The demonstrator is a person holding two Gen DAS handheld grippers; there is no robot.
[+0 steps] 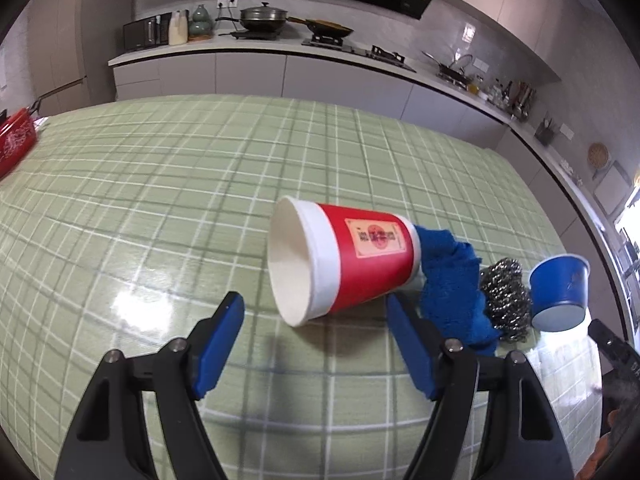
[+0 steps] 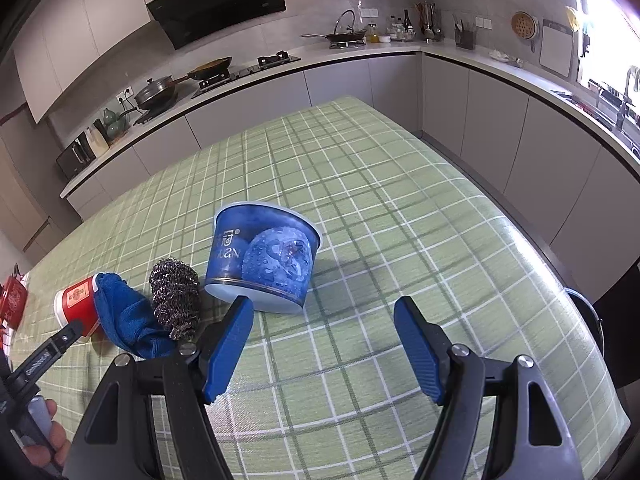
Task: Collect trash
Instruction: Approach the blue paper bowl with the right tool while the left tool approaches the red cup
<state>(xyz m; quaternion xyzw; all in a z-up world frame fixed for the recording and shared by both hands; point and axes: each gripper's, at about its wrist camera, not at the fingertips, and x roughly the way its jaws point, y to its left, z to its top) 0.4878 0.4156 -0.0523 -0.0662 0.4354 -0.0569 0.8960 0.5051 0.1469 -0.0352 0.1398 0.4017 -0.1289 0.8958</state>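
Observation:
A red and white paper cup (image 1: 340,262) lies on its side on the green checked tablecloth (image 1: 160,200), mouth toward the left. My left gripper (image 1: 316,306) is open just in front of it, nothing between the fingers. A blue cloth (image 1: 452,284), a steel wool scrubber (image 1: 505,298) and a blue round tub (image 1: 560,292) lie in a row to the cup's right. In the right wrist view the blue tub (image 2: 264,256) stands upside down just beyond my open right gripper (image 2: 324,308); the scrubber (image 2: 175,298), cloth (image 2: 128,320) and cup (image 2: 76,304) lie to its left.
A red object (image 1: 14,140) sits at the table's far left edge. Kitchen counters with pans, a hob and bottles run behind the table (image 2: 400,200). A person's hand (image 2: 44,448) holds the other gripper's handle at the lower left of the right wrist view.

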